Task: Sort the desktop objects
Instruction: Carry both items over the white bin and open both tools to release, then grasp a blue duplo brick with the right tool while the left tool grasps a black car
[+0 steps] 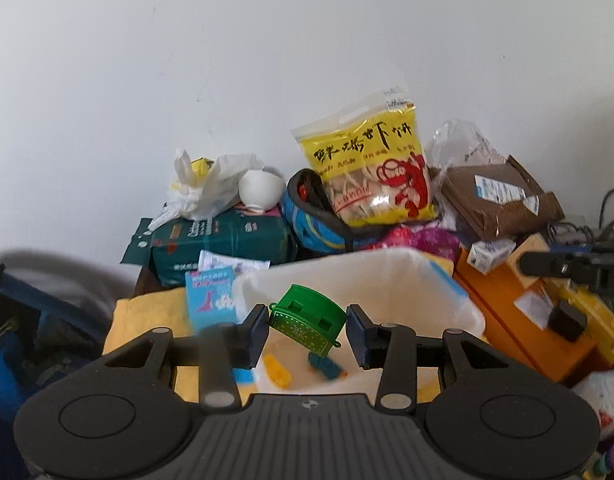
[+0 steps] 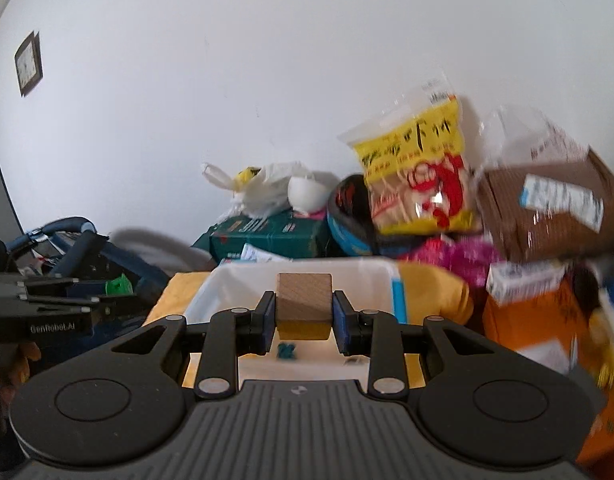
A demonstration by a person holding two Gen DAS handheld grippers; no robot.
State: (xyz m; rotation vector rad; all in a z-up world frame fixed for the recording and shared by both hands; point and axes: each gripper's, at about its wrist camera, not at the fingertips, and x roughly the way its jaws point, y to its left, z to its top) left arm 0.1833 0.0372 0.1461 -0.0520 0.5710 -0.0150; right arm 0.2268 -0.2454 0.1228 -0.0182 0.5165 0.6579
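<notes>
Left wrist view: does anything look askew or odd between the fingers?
Yes. The green toy sits tilted between the left gripper fingers, touching neither pad, apparently dropping toward the white bin.

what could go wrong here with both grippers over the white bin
1. The left gripper stands open around the tilted green piece, with a gap at its right pad; the piece may tumble and land off target.
2. The right gripper holds the wooden block above the white bin; an early release could bounce it off the rim.
3. Both grippers approach the same bin and might collide.
</notes>
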